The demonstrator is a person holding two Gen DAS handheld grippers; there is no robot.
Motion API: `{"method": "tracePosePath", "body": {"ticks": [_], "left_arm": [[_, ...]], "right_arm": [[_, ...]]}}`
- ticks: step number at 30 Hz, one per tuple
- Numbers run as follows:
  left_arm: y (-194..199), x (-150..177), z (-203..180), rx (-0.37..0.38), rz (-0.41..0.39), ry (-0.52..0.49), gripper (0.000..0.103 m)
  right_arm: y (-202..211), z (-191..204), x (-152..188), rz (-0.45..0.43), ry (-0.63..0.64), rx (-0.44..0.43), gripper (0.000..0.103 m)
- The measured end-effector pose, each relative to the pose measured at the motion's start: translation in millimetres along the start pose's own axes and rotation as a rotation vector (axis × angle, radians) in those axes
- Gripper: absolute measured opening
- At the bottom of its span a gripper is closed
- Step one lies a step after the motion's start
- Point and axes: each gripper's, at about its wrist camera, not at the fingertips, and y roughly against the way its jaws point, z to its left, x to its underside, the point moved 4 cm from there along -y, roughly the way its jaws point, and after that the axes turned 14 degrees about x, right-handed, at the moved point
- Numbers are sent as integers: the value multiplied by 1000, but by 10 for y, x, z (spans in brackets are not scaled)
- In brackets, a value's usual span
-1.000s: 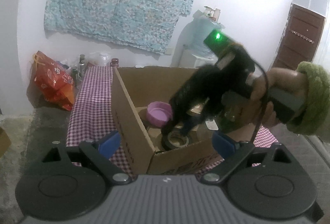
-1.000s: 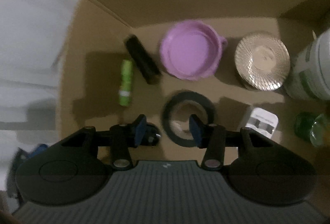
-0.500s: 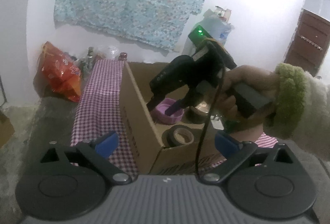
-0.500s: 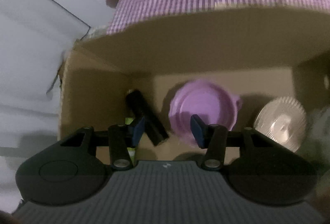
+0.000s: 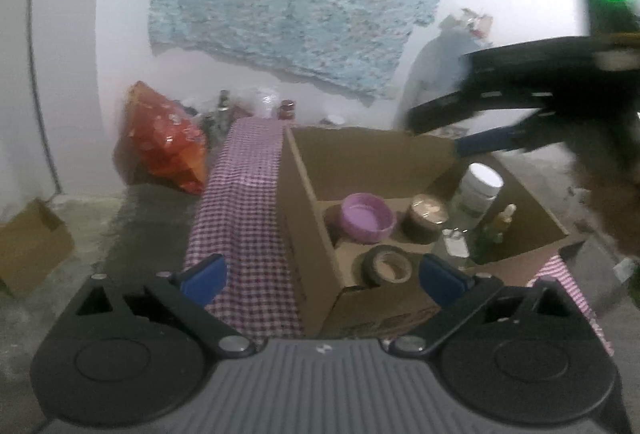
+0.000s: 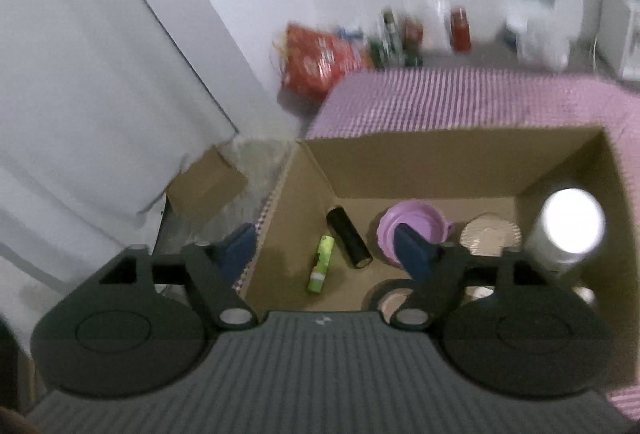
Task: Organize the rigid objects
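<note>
An open cardboard box [image 5: 308,218] sits on a table covered with a purple checked cloth [image 5: 244,202], taking up the cloth's right part and reaching its near edge. Inside, a roll of black tape [image 5: 387,265] lies by the box's near wall, a purple bowl [image 5: 366,216] sits behind it toward the back wall, and a round tin [image 5: 426,214] stands just right of the bowl. A white-capped jar [image 5: 478,190] stands upright at the right side. By the box's left wall lie a black cylinder [image 6: 349,237] and a green tube [image 6: 321,265], side by side. The left gripper [image 5: 320,274] hangs before the box's near corner, spread wide and empty. The right gripper [image 6: 326,248] is above the box, its jaws opening with nothing between them.
</note>
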Motion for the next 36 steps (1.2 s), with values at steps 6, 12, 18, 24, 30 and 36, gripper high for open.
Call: {"method": "tracePosePath", "body": {"ticks": [6, 12, 18, 24, 30, 36], "left_arm": [[50, -57, -98, -65, 21, -34, 103], [70, -72, -212, -112, 20, -41, 103], [48, -75, -281, -116, 32, -20, 103], [-4, -74, -417, -137, 51, -47, 103], [-79, -64, -530, -131, 68, -40, 103], [-157, -66, -612, -177, 60, -30, 103]], "right_arm": [[679, -226, 388, -168, -3, 53, 96], [1025, -423, 853, -297, 15, 205, 101], [1127, -583, 1258, -342, 26, 337, 101], [1015, -680, 1541, -372, 26, 465, 101], [983, -822, 1763, -413, 29, 550, 101], [973, -968, 1884, -432, -22, 577, 102]]}}
